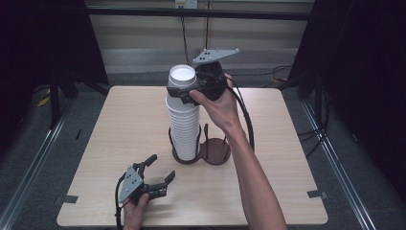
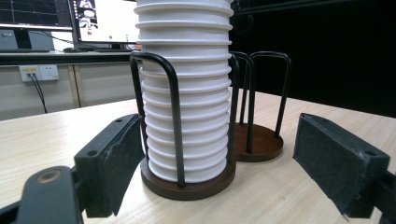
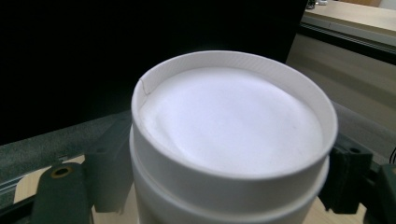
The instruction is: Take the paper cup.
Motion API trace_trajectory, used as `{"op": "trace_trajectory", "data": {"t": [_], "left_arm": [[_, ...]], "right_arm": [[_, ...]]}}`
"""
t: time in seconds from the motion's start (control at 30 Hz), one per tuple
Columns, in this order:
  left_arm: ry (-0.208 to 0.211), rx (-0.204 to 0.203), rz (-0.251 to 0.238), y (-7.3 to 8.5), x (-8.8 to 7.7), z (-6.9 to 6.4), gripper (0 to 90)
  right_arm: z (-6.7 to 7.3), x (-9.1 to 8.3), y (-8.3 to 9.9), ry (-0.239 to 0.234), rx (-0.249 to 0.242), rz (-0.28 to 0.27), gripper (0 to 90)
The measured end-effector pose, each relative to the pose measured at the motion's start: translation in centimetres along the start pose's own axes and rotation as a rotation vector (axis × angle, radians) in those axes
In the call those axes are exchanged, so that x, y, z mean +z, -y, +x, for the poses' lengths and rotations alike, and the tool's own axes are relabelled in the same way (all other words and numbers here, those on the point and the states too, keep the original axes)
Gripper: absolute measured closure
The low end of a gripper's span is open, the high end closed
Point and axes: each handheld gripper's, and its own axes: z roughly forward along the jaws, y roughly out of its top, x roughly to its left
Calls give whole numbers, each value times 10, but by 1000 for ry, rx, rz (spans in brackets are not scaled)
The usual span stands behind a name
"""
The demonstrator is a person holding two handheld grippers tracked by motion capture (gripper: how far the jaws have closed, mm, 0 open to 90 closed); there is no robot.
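Note:
A tall stack of white paper cups [image 1: 184,127] stands upside down in a dark wire holder [image 1: 214,151] at the table's middle. My right gripper [image 1: 182,93] is at the top of the stack, its jaws on either side of the top cup [image 1: 182,75]. In the right gripper view the pads [image 3: 109,175] sit against the wall of the top cup [image 3: 233,121]. My left gripper [image 1: 163,167] rests low near the front left of the table, open and holding nothing. In the left gripper view the stack [image 2: 187,102] and the holder [image 2: 187,189] stand beyond the left gripper [image 2: 219,172].
The holder's second round base [image 1: 215,146] beside the stack holds no cups. The light wooden table [image 1: 119,120] has bare surface to the left, right and front. Black curtains flank the table, and cables run along the floor behind it.

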Motion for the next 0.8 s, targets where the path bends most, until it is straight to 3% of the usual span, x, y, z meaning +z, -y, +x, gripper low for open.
{"op": "trace_trajectory", "data": {"t": [0.3,0.47,0.8], "left_arm": [[3,1,1,0,0,0,156],[2,0,0,0,0,0,157],[2,-1,0,0,0,0,157]], "right_arm": [[3,-7,-8,2,-17,-71,208],[2,-14,-12,-11,-5,-125,210],[1,-22,-13,-21,22,-182,212]]}}
